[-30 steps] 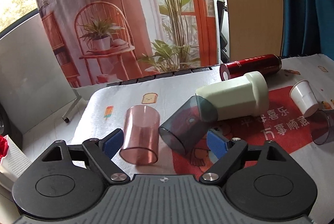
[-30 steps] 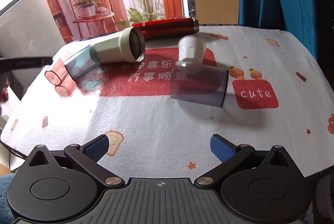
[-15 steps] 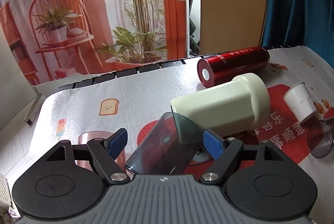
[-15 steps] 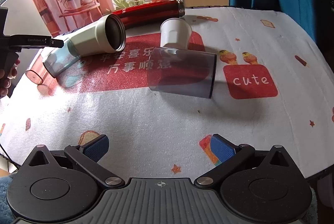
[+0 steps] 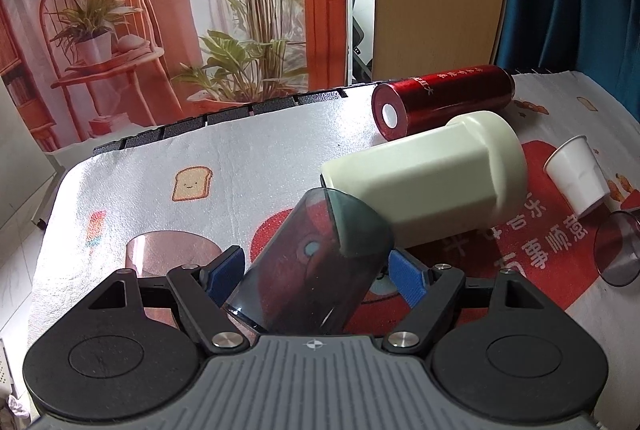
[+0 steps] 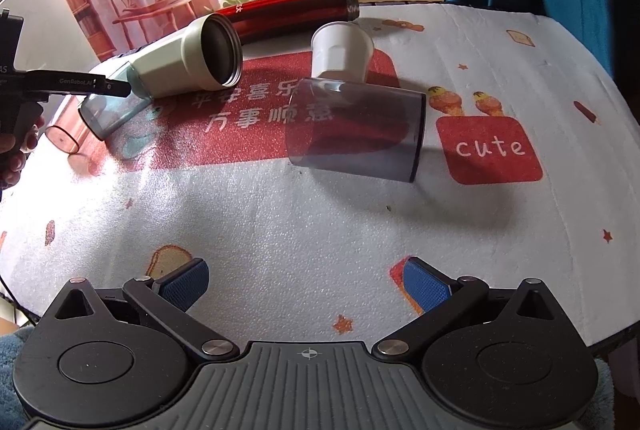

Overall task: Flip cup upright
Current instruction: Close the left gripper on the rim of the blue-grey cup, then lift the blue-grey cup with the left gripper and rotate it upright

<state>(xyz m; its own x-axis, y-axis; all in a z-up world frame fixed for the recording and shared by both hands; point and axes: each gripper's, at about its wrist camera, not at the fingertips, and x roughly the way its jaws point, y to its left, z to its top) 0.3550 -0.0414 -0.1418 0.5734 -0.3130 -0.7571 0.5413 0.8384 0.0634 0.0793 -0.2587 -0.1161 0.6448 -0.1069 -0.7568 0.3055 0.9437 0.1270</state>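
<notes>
A smoky blue-grey clear cup (image 5: pixel 316 266) lies on its side, leaning against a cream tumbler (image 5: pixel 432 177). My left gripper (image 5: pixel 316 270) straddles this cup, its blue pads on either side, jaws open with small gaps showing. The same cup shows in the right wrist view (image 6: pixel 112 107), with the left gripper's finger over it. A second smoky cup (image 6: pixel 356 133) lies on its side mid-table. My right gripper (image 6: pixel 306 284) is open and empty near the table's front edge.
A pink clear cup (image 5: pixel 168 254) lies left of my left gripper. A red flask (image 5: pixel 444 99) lies behind the cream tumbler. A white paper cup (image 6: pixel 340 49) lies tipped behind the second smoky cup. The tablecloth (image 6: pixel 280 230) covers the table.
My left gripper has moved forward and right, away from the pink cup, so the blue-grey cup now sits between its pads. My right gripper has moved closer to the second smoky cup.
</notes>
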